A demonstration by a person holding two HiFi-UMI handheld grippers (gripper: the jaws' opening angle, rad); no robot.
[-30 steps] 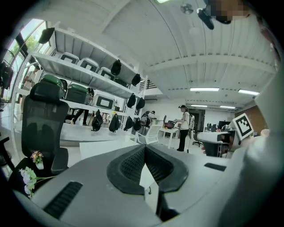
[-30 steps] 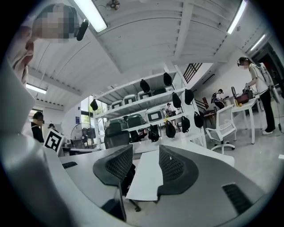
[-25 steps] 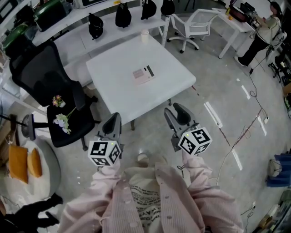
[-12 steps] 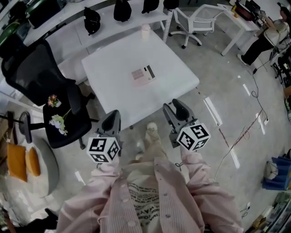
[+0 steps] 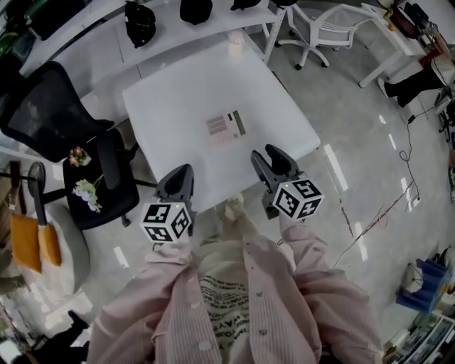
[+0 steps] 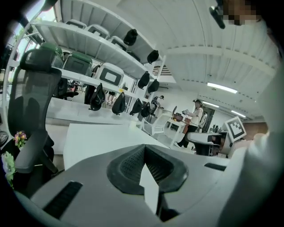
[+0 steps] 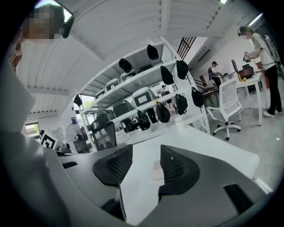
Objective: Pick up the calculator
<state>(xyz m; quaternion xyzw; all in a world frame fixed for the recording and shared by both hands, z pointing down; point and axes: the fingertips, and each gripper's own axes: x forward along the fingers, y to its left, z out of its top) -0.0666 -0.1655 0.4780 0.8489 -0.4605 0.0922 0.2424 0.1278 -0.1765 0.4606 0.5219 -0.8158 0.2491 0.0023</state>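
The calculator (image 5: 226,127) lies flat near the middle of the white table (image 5: 163,106): a pale pinkish slab with a dark strip along its right side. It shows small and pale between the right gripper's jaws as the calculator (image 7: 157,170). My left gripper (image 5: 178,183) hovers over the table's near edge, jaws pressed together and empty; the same left gripper (image 6: 144,165) shows no gap. My right gripper (image 5: 266,165) hangs over the near edge with its jaws spread; the right gripper (image 7: 146,168) holds nothing. Both are well short of the calculator.
A black office chair (image 5: 57,128) with flowers (image 5: 84,186) on its seat stands left of the table. A white cup (image 5: 235,44) sits at the table's far edge. Shelving with black bags (image 5: 139,20) runs behind. A white chair (image 5: 320,32) stands far right.
The view has advanced toward the table: the table and calculator now sit lower and closer. Both grippers have come up to the table's near edge. The jaws' states look unchanged.
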